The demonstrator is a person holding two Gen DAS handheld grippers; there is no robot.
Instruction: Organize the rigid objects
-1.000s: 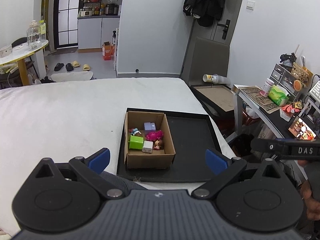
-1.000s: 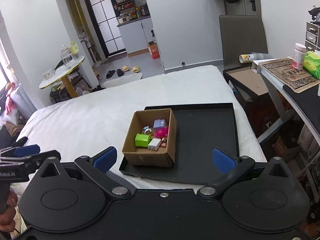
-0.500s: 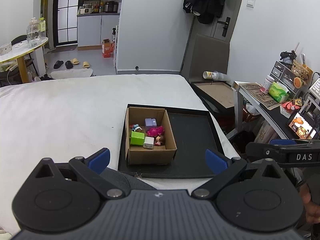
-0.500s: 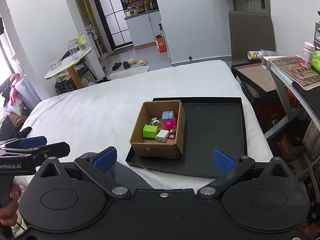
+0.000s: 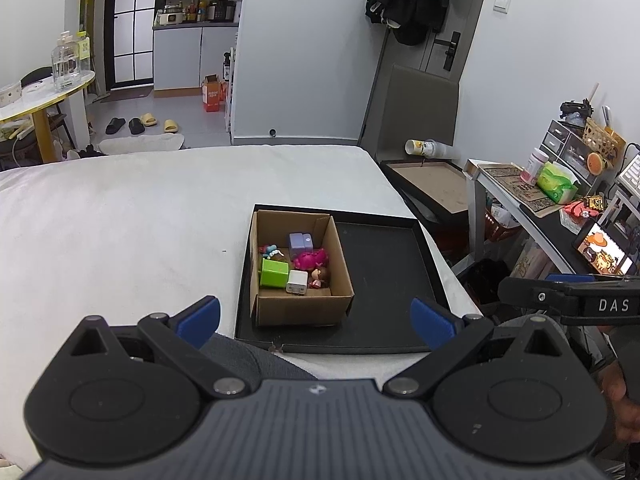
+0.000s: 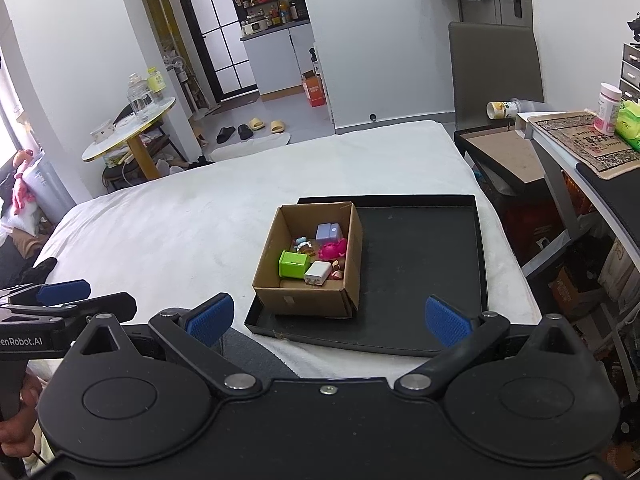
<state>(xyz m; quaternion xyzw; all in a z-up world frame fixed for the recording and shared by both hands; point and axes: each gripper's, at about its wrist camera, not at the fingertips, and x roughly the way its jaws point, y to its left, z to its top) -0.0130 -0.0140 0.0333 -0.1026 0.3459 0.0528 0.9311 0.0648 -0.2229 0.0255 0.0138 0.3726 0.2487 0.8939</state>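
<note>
Both views have drawn back from the cardboard box [image 5: 298,268]; left tongs [image 5: 316,320] and right tongs [image 6: 328,320] gape empty.

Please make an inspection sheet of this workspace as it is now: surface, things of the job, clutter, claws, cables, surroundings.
Surface: white bed cover, with a black tray near its right edge.
Job's things: cardboard box stands in the tray's left part; inside lie a green block, a white charger, a purple block, a pink toy and small figures.
Clutter: nothing seen on the rest of the tray.
Claws: left claw open, empty; right claw open, empty.
Cables: nothing seen.
Surroundings: desk at right, round table at left.
</note>
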